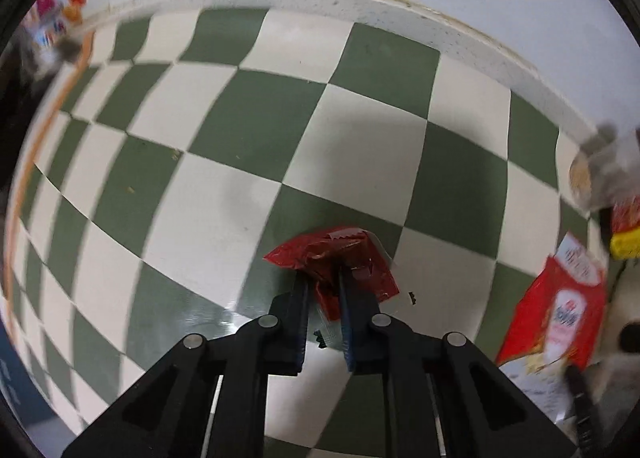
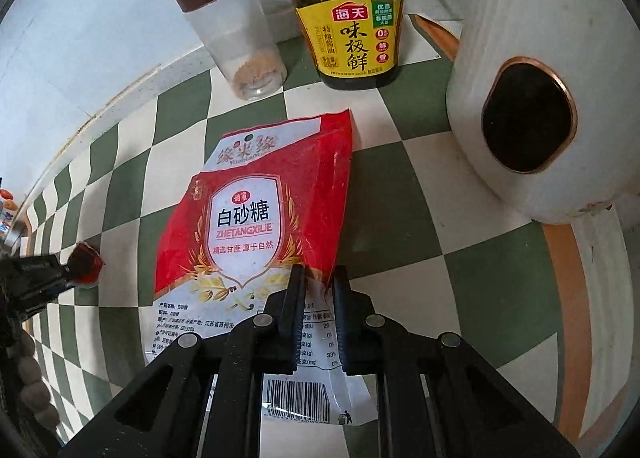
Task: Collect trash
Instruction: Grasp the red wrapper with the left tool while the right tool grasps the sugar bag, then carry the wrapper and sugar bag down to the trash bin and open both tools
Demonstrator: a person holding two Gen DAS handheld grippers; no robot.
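At the lower centre of the left wrist view, a crumpled red wrapper point(image 1: 336, 262) is being pinched by the narrowed left gripper point(image 1: 323, 278) over the green-and-white checkered cloth point(image 1: 224, 126). At the lower centre of the right wrist view, the white-sugar bag point(image 2: 248, 214) is being clamped by the right gripper point(image 2: 320, 278), below the soy sauce bottle point(image 2: 348, 34) and a spice jar point(image 2: 236, 34).

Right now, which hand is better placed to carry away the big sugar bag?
Right. The right gripper is shut on the sugar bag, while the left gripper already pinches a small red wrapper.
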